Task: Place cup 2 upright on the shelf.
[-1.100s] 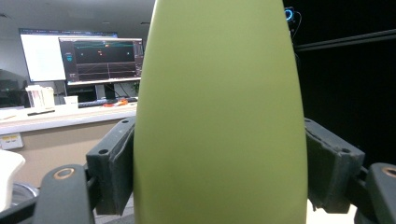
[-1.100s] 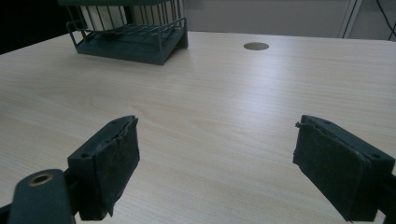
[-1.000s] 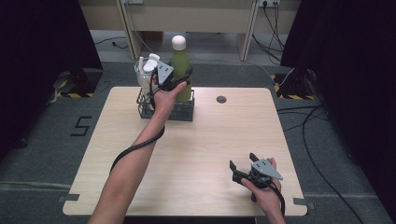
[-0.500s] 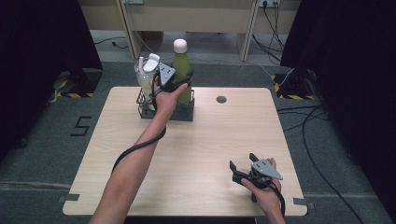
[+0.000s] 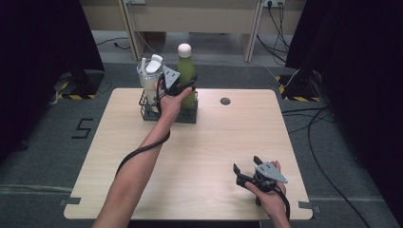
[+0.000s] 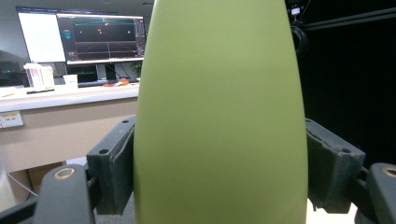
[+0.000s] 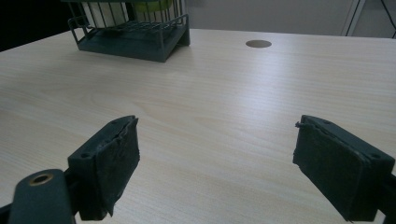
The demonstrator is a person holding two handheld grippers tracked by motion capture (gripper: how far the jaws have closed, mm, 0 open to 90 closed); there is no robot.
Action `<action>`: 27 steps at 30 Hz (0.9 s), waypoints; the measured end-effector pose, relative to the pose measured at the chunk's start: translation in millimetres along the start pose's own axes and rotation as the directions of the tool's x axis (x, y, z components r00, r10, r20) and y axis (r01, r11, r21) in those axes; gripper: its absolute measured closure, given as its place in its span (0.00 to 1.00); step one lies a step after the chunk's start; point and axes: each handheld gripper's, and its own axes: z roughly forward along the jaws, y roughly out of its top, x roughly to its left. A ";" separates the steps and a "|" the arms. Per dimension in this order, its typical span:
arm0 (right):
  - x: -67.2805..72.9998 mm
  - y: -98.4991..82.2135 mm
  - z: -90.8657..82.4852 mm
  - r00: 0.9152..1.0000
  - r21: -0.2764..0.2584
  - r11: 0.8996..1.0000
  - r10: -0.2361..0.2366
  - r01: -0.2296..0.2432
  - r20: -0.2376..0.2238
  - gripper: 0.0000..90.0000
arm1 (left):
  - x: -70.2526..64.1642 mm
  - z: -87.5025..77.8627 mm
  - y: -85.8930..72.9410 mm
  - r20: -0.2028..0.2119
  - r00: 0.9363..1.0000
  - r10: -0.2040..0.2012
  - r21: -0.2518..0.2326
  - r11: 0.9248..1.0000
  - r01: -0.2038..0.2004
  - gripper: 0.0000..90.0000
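Resting near the table's (image 5: 199, 156) front edge, our right gripper (image 5: 243, 174) sat with its jaws spread wide over bare wood, nothing between them. Farther back, our left gripper (image 5: 183, 88) pinched the green bottle (image 5: 186, 71) around its body, both pads pressed against its sides. We kept the bottle upright in the dark wire rack (image 5: 189, 115) at the far left, just beside a clear white-lidded cup (image 5: 149, 78).
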 end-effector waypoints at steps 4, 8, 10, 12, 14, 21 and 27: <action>-0.7 -0.2 -0.4 1.000 0.001 1.000 0.000 0.000 0.002 0.16 | -0.6 0.7 -4.3 -0.004 1.000 0.000 0.009 1.000 0.000 0.25; -0.4 -0.6 0.0 1.000 0.002 1.000 0.000 0.000 -0.002 0.16 | -0.1 0.8 -8.5 -0.006 1.000 -0.007 0.017 1.000 0.007 0.25; -0.4 -0.6 0.3 1.000 0.002 1.000 -0.005 0.005 0.000 0.16 | -0.3 1.1 -10.3 -0.007 1.000 -0.007 0.021 1.000 0.007 0.25; -0.2 -0.7 0.5 1.000 0.002 1.000 -0.006 0.006 -0.001 0.16 | -0.7 1.7 -11.8 -0.007 1.000 -0.002 0.025 1.000 0.002 0.25; -0.2 -0.6 0.5 1.000 0.002 1.000 -0.006 0.006 0.000 0.16 | -1.3 1.9 -13.0 -0.006 1.000 0.003 0.026 1.000 -0.003 0.25; -0.2 -1.1 0.9 1.000 0.003 1.000 -0.002 0.002 -0.003 0.16 | -1.0 1.2 -18.1 -0.009 1.000 -0.002 0.035 0.999 0.003 0.25; -0.5 -1.0 0.8 1.000 0.003 1.000 -0.002 0.002 -0.002 0.16 | -1.7 0.8 -20.3 -0.008 1.000 0.003 0.037 0.999 -0.002 0.25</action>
